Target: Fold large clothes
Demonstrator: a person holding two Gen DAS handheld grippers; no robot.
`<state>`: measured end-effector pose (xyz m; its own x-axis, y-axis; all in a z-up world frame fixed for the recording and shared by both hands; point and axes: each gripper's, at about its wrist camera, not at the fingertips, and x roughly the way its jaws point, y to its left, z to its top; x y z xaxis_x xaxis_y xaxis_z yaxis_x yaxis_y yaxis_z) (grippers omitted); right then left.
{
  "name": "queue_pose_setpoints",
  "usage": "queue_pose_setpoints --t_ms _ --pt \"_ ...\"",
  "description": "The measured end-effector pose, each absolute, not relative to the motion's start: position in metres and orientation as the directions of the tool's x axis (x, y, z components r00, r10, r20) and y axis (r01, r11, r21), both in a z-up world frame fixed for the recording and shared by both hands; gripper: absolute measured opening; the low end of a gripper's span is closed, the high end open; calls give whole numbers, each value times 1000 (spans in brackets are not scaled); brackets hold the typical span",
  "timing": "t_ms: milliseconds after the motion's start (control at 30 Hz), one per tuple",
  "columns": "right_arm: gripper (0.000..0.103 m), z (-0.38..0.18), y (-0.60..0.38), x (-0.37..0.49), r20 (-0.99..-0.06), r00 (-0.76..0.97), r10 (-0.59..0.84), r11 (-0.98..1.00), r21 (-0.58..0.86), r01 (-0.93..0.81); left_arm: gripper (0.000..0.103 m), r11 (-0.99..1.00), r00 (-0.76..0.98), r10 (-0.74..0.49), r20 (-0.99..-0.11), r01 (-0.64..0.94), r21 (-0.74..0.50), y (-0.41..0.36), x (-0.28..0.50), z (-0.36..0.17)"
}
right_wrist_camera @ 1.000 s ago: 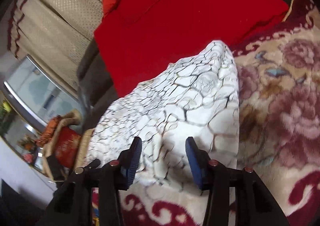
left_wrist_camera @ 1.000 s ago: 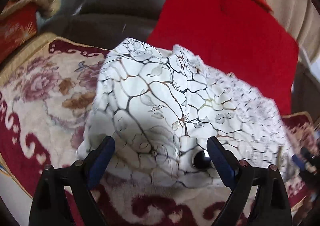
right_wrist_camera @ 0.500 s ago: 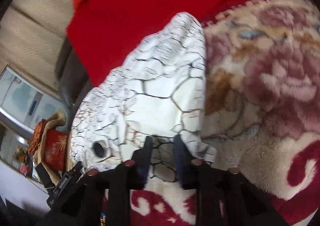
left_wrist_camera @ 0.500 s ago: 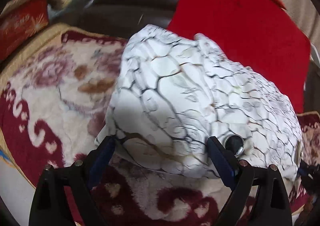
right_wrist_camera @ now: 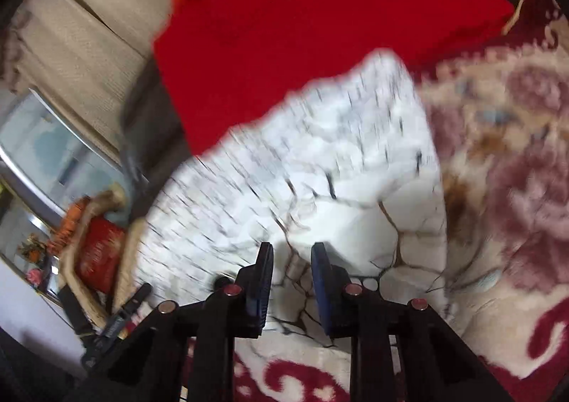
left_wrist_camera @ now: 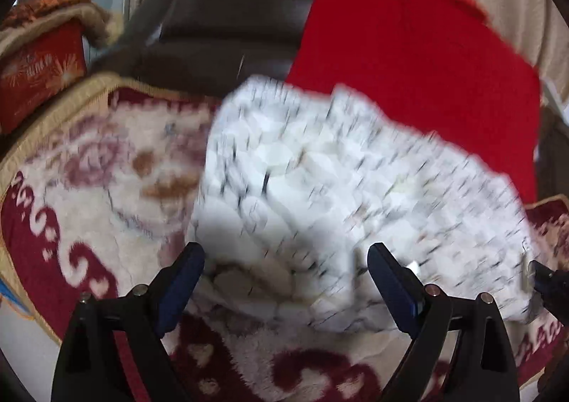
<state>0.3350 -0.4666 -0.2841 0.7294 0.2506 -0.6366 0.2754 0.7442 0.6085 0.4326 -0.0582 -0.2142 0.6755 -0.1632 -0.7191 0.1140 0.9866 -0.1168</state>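
Observation:
A white garment with a dark crackle print [left_wrist_camera: 320,196] lies bunched on a floral plush blanket [left_wrist_camera: 106,167]; both views are motion-blurred. My left gripper [left_wrist_camera: 286,281] is open, its blue fingers wide apart at the garment's near edge, holding nothing. My right gripper [right_wrist_camera: 291,281] has its fingers close together with a fold of the same garment [right_wrist_camera: 320,181] between them, pinched at the near hem. The rest of the garment spreads away toward the red cloth.
A red cloth [left_wrist_camera: 419,57] lies behind the garment over a dark sofa back [left_wrist_camera: 231,25]. A red patterned cushion [left_wrist_camera: 39,68] sits at the far left. Beige curtains [right_wrist_camera: 81,36] hang behind. The blanket's gold-trimmed edge [left_wrist_camera: 49,110] runs along the left.
The right gripper closed from wide open onto the garment's edge. The garment has shifted and been lifted slightly. The left gripper stayed open and both cameras are moving.

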Motion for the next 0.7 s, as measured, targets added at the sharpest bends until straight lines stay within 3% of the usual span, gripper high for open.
queue_pose_setpoints --t_ms 67,233,300,333,367,467,567,700 --pt "24 -295 -466 339 -654 711 258 735 611 294 94 985 630 -169 -758 95 -141 -52 441 -225" --pt "28 -289 -477 320 -584 752 304 673 691 265 94 964 650 -245 -719 83 -254 -31 436 -217" --pt "41 -290 -478 307 -540 767 347 625 743 240 94 942 640 -294 -709 67 -330 -21 434 -218" --pt "70 -290 -475 302 -519 769 373 595 770 230 94 926 632 -324 -704 59 -373 -16 432 -219" --pt "77 -292 -476 297 -493 775 395 561 798 222 94 907 617 -357 -701 49 -419 -11 431 -221" --pt "77 -295 -475 278 -410 800 438 466 864 188 94 857 580 -432 -691 24 -516 -3 425 -225" --pt "77 -311 -471 273 -388 792 472 383 899 212 94 822 535 -486 -691 12 -569 -7 424 -231" --pt "77 -316 -464 282 -446 773 451 427 868 252 94 847 513 -467 -720 24 -532 -22 421 -233"
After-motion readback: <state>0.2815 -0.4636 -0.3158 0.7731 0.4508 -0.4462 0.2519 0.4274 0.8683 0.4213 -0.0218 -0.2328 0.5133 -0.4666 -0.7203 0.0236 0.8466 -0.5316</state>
